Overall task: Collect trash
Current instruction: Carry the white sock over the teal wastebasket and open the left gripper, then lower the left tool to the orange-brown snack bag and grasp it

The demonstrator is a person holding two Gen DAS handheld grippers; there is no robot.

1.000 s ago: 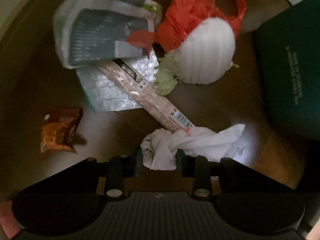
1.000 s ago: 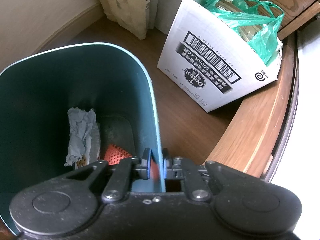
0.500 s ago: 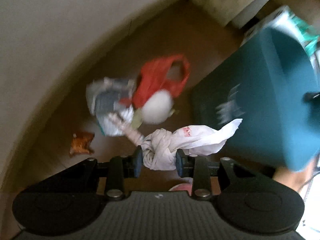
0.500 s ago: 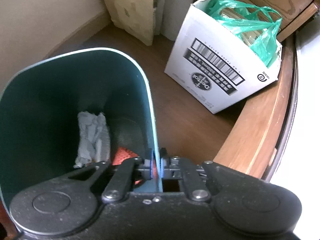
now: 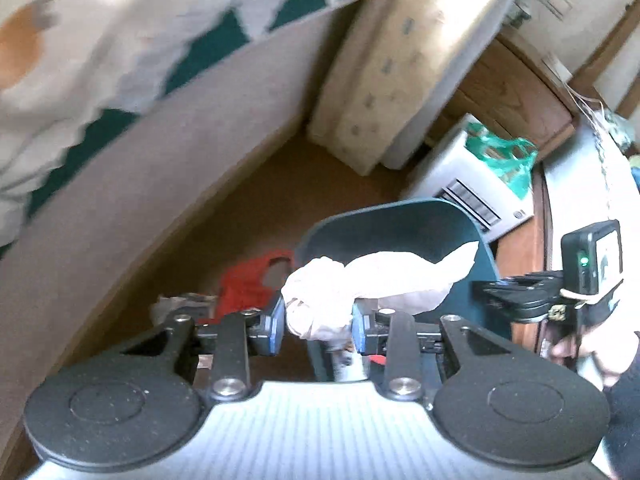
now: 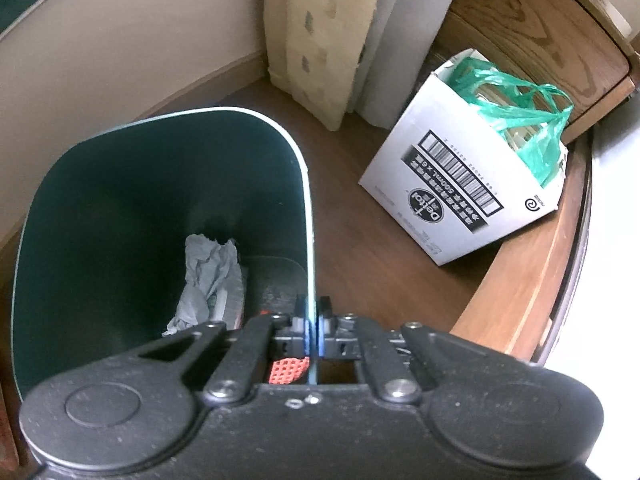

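Observation:
My left gripper [image 5: 318, 328] is shut on a crumpled white plastic bag [image 5: 372, 284] and holds it in the air just in front of the dark green trash bin [image 5: 384, 228]. My right gripper [image 6: 313, 322] is shut on the bin's rim [image 6: 308, 216] at its near right side. Inside the bin lie a crumpled grey tissue [image 6: 208, 276] and a piece of red mesh [image 6: 288, 370]. A red plastic bag [image 5: 248, 284] and a paper wrapper [image 5: 180, 304] lie on the floor left of the bin. The right gripper also shows in the left wrist view [image 5: 520, 296].
A white cardboard box [image 6: 460, 196] with a green plastic bag [image 6: 524, 120] in it stands right of the bin. A beige curtain [image 6: 320, 40] hangs behind. A wall runs along the left, wooden furniture [image 6: 532, 280] on the right. A patterned blanket [image 5: 100, 40] hangs upper left.
My left gripper has lifted the white bag off the floor and swung right, up to the bin's opening. My right gripper has closed tighter on the rim and the bin has tilted slightly.

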